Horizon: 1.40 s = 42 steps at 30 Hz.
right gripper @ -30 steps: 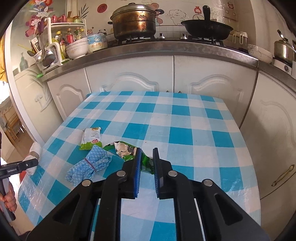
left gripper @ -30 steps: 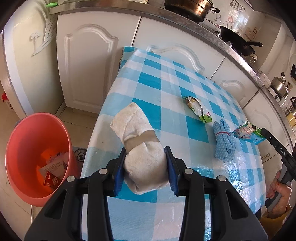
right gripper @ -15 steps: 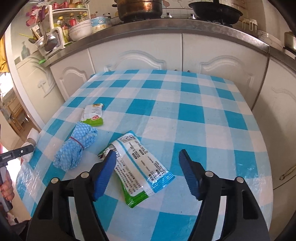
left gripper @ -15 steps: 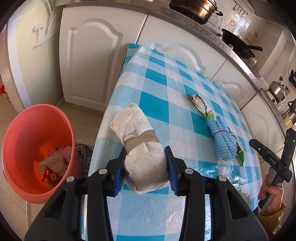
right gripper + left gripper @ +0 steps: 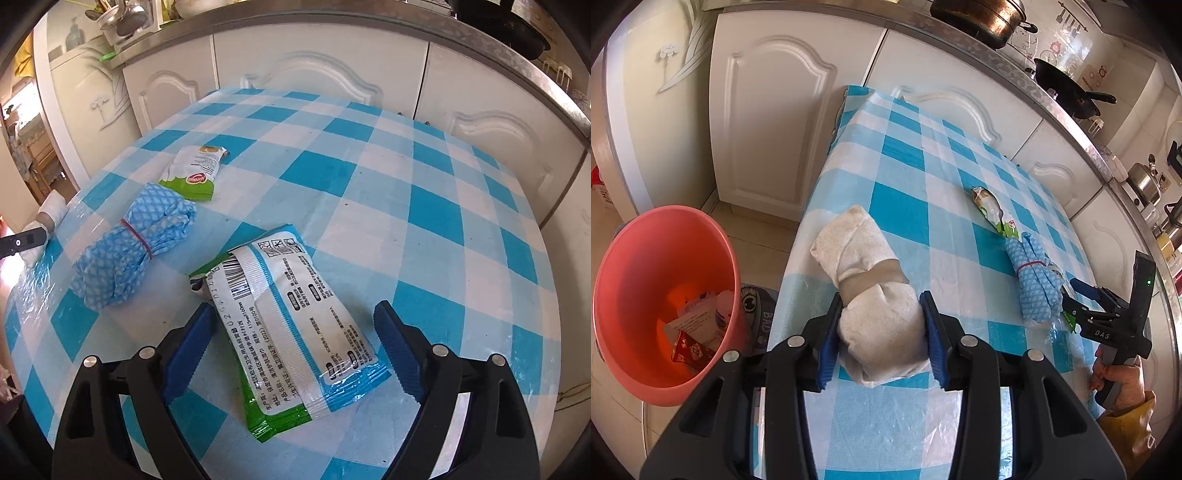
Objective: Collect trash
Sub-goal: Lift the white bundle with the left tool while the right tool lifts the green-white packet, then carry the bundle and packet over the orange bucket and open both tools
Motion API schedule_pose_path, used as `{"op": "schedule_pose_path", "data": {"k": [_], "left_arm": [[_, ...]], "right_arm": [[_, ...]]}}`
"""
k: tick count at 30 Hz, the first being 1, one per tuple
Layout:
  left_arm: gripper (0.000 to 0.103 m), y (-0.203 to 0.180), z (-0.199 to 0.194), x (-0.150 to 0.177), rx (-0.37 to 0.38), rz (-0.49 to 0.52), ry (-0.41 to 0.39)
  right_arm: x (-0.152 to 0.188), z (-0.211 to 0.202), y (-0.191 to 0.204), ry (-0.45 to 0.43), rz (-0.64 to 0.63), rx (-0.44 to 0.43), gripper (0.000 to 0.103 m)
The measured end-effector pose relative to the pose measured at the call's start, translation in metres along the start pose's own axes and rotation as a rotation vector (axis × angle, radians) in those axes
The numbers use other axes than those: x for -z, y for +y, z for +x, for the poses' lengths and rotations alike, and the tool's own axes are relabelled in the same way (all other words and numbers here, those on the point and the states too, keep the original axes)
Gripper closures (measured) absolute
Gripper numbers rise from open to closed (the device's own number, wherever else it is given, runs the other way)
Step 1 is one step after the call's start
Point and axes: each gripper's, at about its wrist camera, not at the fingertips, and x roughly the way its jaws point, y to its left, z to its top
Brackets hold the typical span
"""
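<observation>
My right hand-held gripper has just been spreading its jaws, and they now stand wide apart over a white-and-blue wipes packet that lies flat on the counter. The packet sits between the blue pads without touching either. A green wrapper peeks out from under it. My left hand-held gripper is clamped on the near end of a rolled white cloth bound with a tan band, at the counter's near-left edge.

Just left of the packet lies a bundled blue patterned cloth tied with a red band. Beyond that is a small green-and-white snack wrapper, close to the bundle's far end.

The counter wears a blue-and-white checked cover under clear plastic. On the floor to its left stands a pink bin with wrappers already inside. White cabinet doors run behind, topped by a steel worktop carrying a copper pot and a black pan.
</observation>
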Motion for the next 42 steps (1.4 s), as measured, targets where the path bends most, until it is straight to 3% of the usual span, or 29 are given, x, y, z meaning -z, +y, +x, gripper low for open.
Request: {"op": "schedule_pose_path", "data": {"k": [1, 8, 16, 24, 34, 42], "left_arm": [[0.061, 0.000, 0.000, 0.000, 0.001, 0.000, -0.002], [0.061, 0.001, -0.006, -0.002, 0.018, -0.001, -0.024], [0.061, 0.005, -0.013, -0.002, 0.039, -0.010, -0.044], [0.061, 0.020, -0.033, -0.009, 0.035, -0.029, -0.093], [0.061, 0.072, -0.075, -0.019, -0.039, -0.100, -0.193], [0.061, 0.133, -0.096, -0.010, -0.115, -0.209, -0.226]], "right_arm": [[0.001, -0.001, 0.001, -0.006, 0.006, -0.011, 0.025], [0.004, -0.011, -0.001, -0.017, 0.073, -0.009, 0.041], [0.008, -0.023, 0.001, -0.046, 0.126, 0.037, 0.047], [-0.012, -0.064, 0.015, -0.148, 0.145, 0.028, 0.048], [-0.070, -0.106, 0.091, -0.278, 0.075, -0.175, 0.047], [-0.112, -0.078, 0.194, -0.205, -0.027, -0.426, 0.047]]}}
